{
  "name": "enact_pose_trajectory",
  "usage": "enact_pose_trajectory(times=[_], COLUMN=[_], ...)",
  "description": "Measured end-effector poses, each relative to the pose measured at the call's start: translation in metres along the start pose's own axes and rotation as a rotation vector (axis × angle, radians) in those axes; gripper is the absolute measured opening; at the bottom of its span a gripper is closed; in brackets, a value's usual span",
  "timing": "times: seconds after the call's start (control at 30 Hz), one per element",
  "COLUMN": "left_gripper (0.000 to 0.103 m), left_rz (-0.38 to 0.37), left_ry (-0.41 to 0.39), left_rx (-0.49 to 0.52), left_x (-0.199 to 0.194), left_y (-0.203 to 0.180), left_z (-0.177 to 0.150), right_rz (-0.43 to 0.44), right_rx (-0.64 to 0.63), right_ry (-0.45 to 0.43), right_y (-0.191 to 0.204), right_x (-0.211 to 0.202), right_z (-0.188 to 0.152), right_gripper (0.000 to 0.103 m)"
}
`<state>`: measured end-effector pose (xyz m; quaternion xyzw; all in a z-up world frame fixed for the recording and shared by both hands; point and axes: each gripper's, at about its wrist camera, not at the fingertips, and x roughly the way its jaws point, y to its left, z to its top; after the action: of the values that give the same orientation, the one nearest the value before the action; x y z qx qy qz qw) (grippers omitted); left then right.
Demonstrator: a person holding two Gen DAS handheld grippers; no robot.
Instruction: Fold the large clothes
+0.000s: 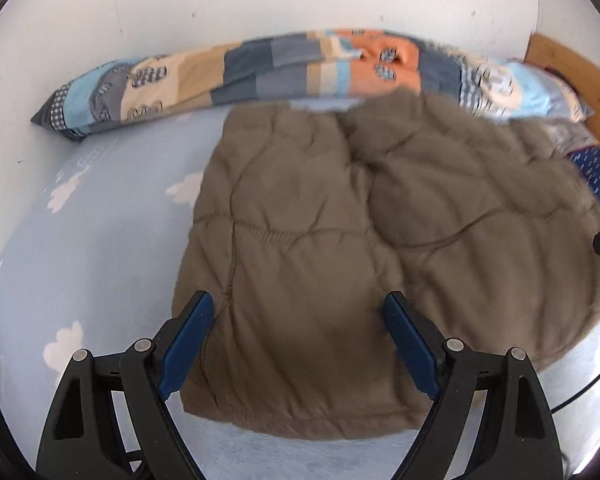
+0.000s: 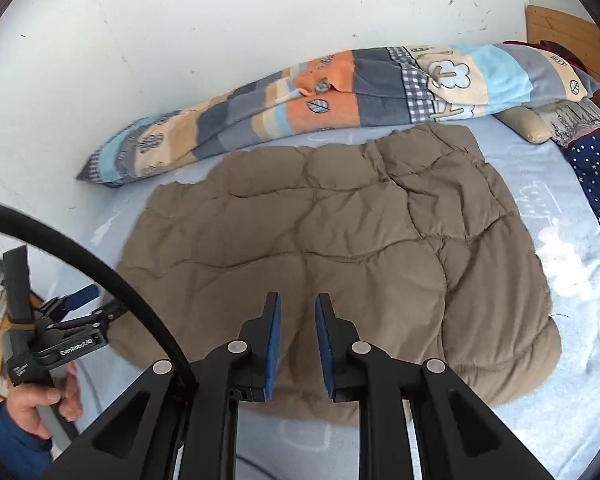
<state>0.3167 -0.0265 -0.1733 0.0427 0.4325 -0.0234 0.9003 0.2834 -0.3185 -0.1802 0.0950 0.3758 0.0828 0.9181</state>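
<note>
A: Where does the brown quilted garment (image 2: 332, 240) lie from each hand-held gripper?

B: It lies spread flat on the bed (image 2: 572, 392), over the pale blue cloud-print sheet. From the right hand-held gripper (image 2: 297, 344) it runs from just under the fingertips out toward 12 o'clock, with its bulk leaning to 1 o'clock. From the left hand-held gripper (image 1: 298, 344) the near hem sits between and below the fingers, and the rest spreads toward 12 and 2 o'clock.

A: And its long axis?

B: In the right wrist view it runs roughly from 8 o'clock to 2 o'clock, about parallel to the patchwork blanket (image 2: 340, 96) rolled along the wall.

A: Which hand is nearer?

B: Both hover over the near hem. The left looks nearer the 8 o'clock corner, the right nearer the middle of that hem; this is a judgement.

A: Are they gripping?

B: No. The left one stands released, fingers wide, nothing between them. The right one's fingers are narrowly parted, no cloth pinched.

A: Counts?

B: One garment, two hand-held grippers, one patchwork blanket, one starry blue pillow (image 2: 596, 168), one black cable (image 2: 100, 276). The person's hand (image 2: 40, 400) holds the left tool.
</note>
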Motion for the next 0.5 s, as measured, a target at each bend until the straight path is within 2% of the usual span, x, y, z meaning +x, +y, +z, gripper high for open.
enact_pose_trajectory(times=[0.07,0.17,0.5], left_gripper=[0.087,0.088,0.092], left_rz=[-0.004,-0.004,-0.023], left_ry=[0.002,0.003,0.026], left_rx=[0.001,0.006,-0.014], left_x=[0.006,0.010,0.022], left_y=[0.001,0.001,0.004], left_z=[-0.001,-0.001,-0.004], right_rz=[-0.030,-0.016,0.022], right_rx=[-0.011,0.007,0.053], right_ry=[0.019,0.057,0.109], right_y=[-0.005,-0.012,-0.026], right_x=[0.016,0.034,0.054], right_z=[-0.002,-0.005,-0.013], right_gripper=[0.019,0.019,0.019])
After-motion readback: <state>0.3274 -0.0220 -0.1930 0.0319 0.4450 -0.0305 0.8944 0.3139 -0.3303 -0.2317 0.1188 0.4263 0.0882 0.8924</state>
